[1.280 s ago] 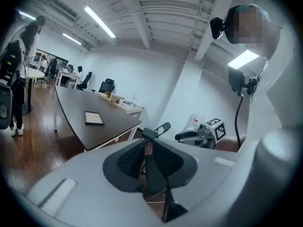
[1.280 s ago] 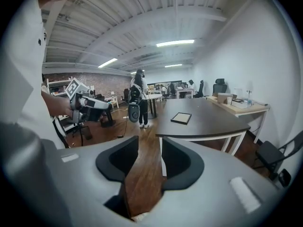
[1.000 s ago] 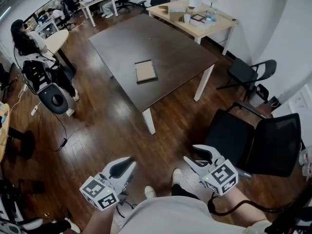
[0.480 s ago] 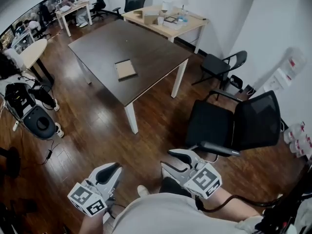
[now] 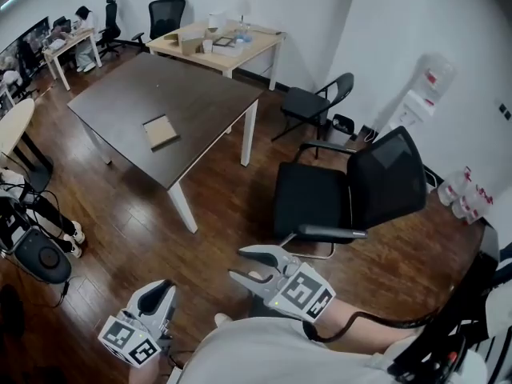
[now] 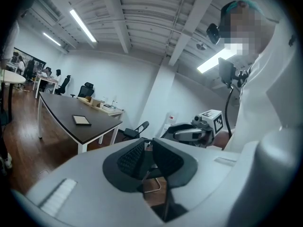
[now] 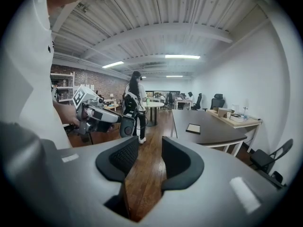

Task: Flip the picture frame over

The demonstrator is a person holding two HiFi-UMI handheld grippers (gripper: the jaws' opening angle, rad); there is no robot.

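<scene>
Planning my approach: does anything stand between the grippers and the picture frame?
Nothing visible does. Only bare floor separates the left gripper and right gripper from the dark table, where the picture frame lies alone. The black office chair stands off to the right.

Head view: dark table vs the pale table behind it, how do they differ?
Colour: the dark table has a dark brown top; the pale table is light wood.
Size: the dark table looks clearly broader than the pale table.
Load: the dark table carries only the picture frame, lying flat; the pale table holds several small items.
Both have rectangular tops.
</scene>
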